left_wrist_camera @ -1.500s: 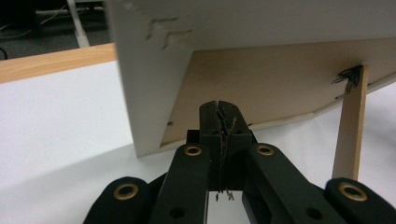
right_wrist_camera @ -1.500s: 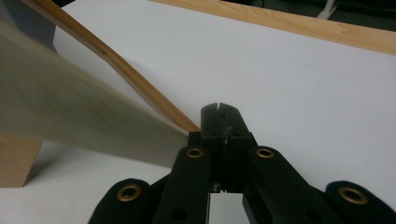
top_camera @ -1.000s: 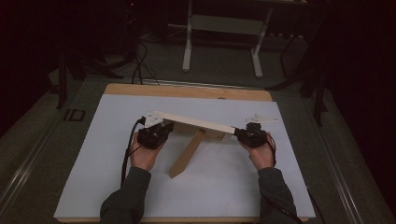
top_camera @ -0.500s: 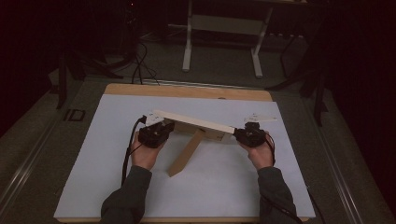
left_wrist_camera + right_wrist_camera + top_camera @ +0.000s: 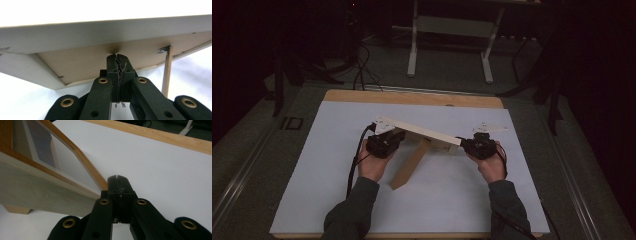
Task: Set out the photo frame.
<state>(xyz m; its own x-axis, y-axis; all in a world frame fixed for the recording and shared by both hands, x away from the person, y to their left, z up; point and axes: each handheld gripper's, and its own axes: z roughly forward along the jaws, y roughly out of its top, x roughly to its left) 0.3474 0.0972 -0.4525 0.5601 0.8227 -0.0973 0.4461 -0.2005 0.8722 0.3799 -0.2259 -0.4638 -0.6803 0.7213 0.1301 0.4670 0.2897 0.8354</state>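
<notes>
While the person's forearms reach in over the white table (image 5: pixel 327 200), a long pale wooden board (image 5: pixel 422 132) lies slanted between the two grippers near the table's middle, and a shorter wooden plank (image 5: pixel 411 164) runs out from beneath it toward the person. The left gripper (image 5: pixel 384 142) sits at the board's left end; in the left gripper view its jaws are pressed together with nothing between them, their tips just under the board's underside (image 5: pixel 95 57). The right gripper (image 5: pixel 479 146) sits at the right end, its jaws likewise pressed together and empty, beside the board's edge (image 5: pixel 50 195).
</notes>
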